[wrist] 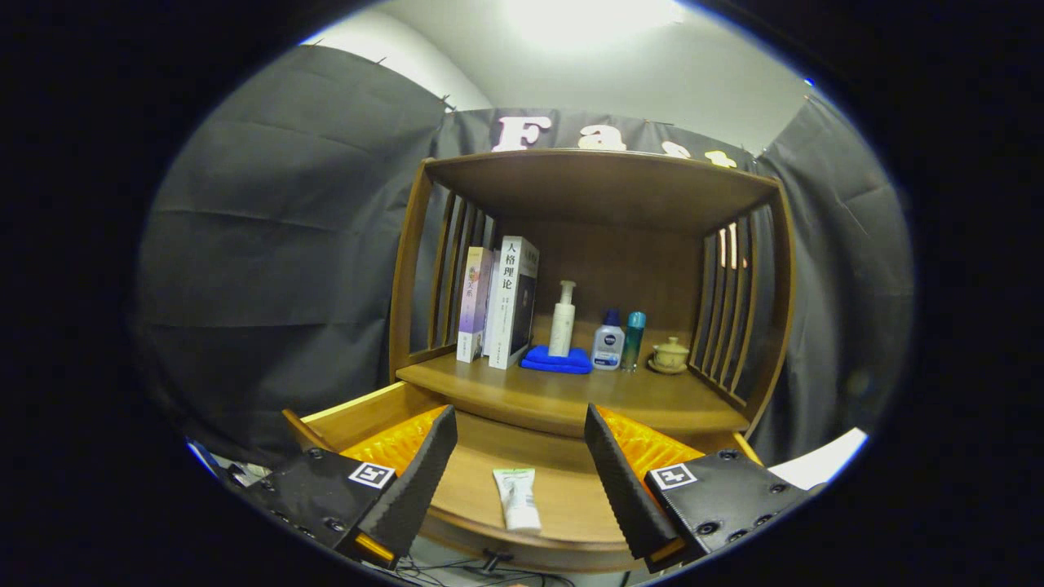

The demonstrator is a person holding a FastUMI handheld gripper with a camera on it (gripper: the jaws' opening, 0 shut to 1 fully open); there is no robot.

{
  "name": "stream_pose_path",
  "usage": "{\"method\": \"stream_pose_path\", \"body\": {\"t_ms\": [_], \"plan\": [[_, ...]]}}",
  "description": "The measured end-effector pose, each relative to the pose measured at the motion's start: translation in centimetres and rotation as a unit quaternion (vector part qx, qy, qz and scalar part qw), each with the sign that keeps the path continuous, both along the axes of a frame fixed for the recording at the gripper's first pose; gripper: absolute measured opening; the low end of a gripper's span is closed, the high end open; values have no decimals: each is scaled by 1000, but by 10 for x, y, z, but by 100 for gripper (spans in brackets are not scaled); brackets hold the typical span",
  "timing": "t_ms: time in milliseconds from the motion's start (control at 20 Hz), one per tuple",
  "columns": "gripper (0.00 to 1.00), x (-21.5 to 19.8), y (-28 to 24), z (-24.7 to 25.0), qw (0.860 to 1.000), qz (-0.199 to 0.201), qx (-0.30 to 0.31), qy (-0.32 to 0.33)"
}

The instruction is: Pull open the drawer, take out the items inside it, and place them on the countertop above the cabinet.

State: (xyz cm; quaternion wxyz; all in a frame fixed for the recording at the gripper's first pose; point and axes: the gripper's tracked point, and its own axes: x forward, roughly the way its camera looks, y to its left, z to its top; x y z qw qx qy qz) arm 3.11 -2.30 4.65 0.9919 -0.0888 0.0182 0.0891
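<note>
— Nearest first?
— Gripper (pixel 520 456) spread wide, fingers (pixel 412 481) apart, gripping nothing. Hovering over the pulled-out drawer (pixel 359 416).
— And inside?
— White tube (pixel 517 499) lying flat on the drawer floor, between the fingers, touching neither (cap end toward the cabinet).
— Farther on?
— Countertop (pixel 563 399) just beyond the drawer. Standing at its left, books (pixel 497 302) upright against the slatted side. Then a pump bottle (pixel 562 319) on a folded blue cloth (pixel 557 359) — beside it a small blue-capped bottle (pixel 608 342), a teal bottle (pixel 634 338), a lidded cup (pixel 670 355) on a saucer at the right.
</note>
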Motion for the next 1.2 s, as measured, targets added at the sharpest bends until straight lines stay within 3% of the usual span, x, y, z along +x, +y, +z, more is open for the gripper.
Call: {"method": "stream_pose_path", "body": {"t_ms": [300,600,900,1200], "plan": [[98,46,14,-3,995,69,-29,69],[98,92,15,-43,975,107,-67,183],[98,112,11,-83,946,128,-151,257],[98,106,2,-139,907,125,-169,365]]}}
